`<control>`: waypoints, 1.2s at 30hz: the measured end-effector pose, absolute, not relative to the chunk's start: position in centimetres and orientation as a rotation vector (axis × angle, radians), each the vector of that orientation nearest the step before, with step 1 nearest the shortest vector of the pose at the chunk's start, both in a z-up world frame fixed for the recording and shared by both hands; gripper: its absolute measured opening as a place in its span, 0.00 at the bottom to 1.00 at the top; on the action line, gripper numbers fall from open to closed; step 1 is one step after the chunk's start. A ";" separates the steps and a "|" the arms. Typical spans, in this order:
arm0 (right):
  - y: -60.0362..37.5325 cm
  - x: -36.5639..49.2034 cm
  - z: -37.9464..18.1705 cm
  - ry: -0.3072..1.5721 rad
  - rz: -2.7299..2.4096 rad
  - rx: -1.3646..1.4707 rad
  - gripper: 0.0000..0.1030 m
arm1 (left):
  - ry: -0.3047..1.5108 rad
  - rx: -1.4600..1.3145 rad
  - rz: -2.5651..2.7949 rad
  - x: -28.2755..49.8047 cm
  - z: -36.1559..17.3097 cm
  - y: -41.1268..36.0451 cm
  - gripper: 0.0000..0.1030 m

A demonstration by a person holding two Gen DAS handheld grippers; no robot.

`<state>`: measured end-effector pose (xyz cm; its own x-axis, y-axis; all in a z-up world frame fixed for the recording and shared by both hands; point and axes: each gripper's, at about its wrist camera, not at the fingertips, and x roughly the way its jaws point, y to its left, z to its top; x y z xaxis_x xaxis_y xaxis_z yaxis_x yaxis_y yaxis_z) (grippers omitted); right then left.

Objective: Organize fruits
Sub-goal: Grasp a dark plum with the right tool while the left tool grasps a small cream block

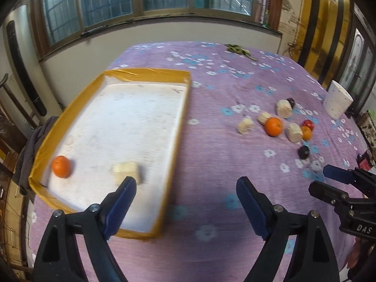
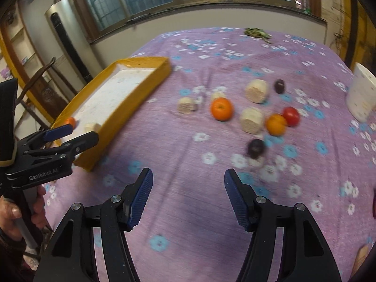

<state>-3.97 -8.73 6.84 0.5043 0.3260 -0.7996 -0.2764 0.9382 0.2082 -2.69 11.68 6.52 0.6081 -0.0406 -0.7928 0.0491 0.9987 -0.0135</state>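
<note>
On the table: a purple cloth (image 2: 188, 211) with white and blue flowers is spread under everything.
Tray: a shallow yellow-edged tray (image 1: 178, 127) with a white floor is set on the cloth's left part, below a row of windows.
Inside the tray: one orange (image 1: 61, 166) is seen by the near left corner, and a pale cut chunk (image 1: 127, 170) lies a little to its right, apart from it.
Loose fruit: a cluster is scattered on the cloth well to the right of the tray.
Cluster contents: a large orange (image 2: 221, 109), a smaller orange (image 2: 275, 124) touching a red fruit (image 2: 291, 116), two dark plum-like fruits (image 2: 255, 148), and several pale cut chunks (image 2: 251, 119) are seen; edges are blurred.
White pot: a white container (image 2: 360, 94) is placed at the far right edge.
Left gripper: the left gripper (image 1: 185, 193) is held over the tray's near right corner, its blue pads spread wide, with nothing between them.
Right gripper: the right gripper (image 2: 188, 189) is held over bare cloth, short of the cluster, its pads parted about halfway and empty.
Person: a hand (image 2: 14, 213) is seen on the left tool's handle.
</note>
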 end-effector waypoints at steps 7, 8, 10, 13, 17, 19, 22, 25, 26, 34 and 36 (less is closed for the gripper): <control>-14.0 -1.9 5.2 0.993 0.266 0.107 0.65 | 0.952 0.054 -0.104 -2.7 5.5 7.3 0.88; -14.3 -1.5 5.0 0.994 0.269 0.112 0.65 | 0.958 0.059 -0.106 -2.7 5.4 7.0 0.88; -14.3 -0.7 4.7 0.990 0.290 0.113 0.65 | 0.970 0.065 -0.106 -2.6 5.1 6.5 0.88; -13.5 0.5 4.4 0.978 0.348 0.094 0.64 | 0.986 0.066 -0.095 -2.4 4.9 6.2 0.88; -12.2 1.7 3.4 0.981 0.401 0.048 0.58 | 0.999 0.067 -0.074 -2.4 4.6 6.4 0.88; -12.2 2.4 2.6 1.009 0.414 0.062 0.52 | 0.998 0.065 -0.067 -2.3 4.7 6.6 0.88; -12.5 2.4 2.6 0.996 0.421 0.056 0.45 | 0.996 0.063 -0.055 -2.1 4.7 6.8 0.88; -12.5 2.5 2.7 0.997 0.404 0.008 0.31 | 1.006 0.059 -0.052 -1.3 4.5 6.7 0.88; -12.6 2.5 2.7 0.997 0.399 -0.001 0.25 | 1.006 0.056 -0.055 -1.0 4.5 6.7 0.88; -14.1 1.3 4.3 0.966 0.394 0.046 0.23 | 1.006 0.063 -0.102 3.3 4.3 5.3 0.88; -14.4 1.0 4.6 0.963 0.397 0.063 0.23 | 1.003 0.056 -0.118 4.7 4.2 5.0 0.88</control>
<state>1.03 -14.38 4.55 0.5053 0.3567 -0.7858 -0.3013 0.9262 0.2266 4.72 5.00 4.22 0.5322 -0.0728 -0.8435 0.1248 0.9922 -0.0069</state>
